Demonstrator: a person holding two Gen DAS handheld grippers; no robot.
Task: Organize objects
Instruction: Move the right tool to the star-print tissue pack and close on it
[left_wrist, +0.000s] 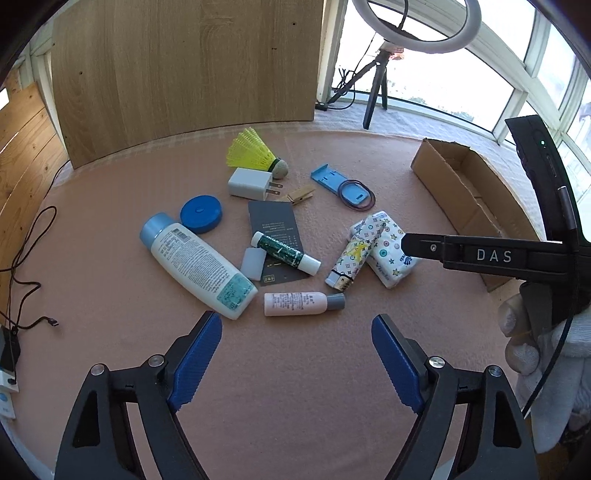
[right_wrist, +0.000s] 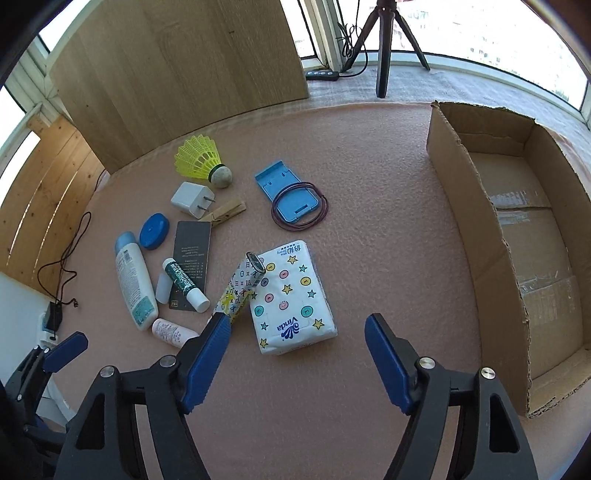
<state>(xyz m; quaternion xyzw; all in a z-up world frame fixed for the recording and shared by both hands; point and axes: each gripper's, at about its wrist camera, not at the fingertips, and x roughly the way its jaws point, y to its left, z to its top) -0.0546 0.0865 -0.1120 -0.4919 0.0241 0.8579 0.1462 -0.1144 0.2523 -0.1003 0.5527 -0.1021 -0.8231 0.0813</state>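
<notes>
Small items lie scattered on the pink mat. Among them are a white lotion bottle, a small pink bottle, a green lip balm, a patterned lighter and a tissue pack. My left gripper is open and hangs just short of the small pink bottle, with nothing between its blue pads. My right gripper is open over the near end of the tissue pack, its pads clear of it; its left fingertip is close to the lighter. An open cardboard box stands at the right.
Farther back lie a yellow shuttlecock, a white charger, a clothespin, a blue round case, a dark card and a blue stand with a rubber band. A wooden board and a tripod stand behind.
</notes>
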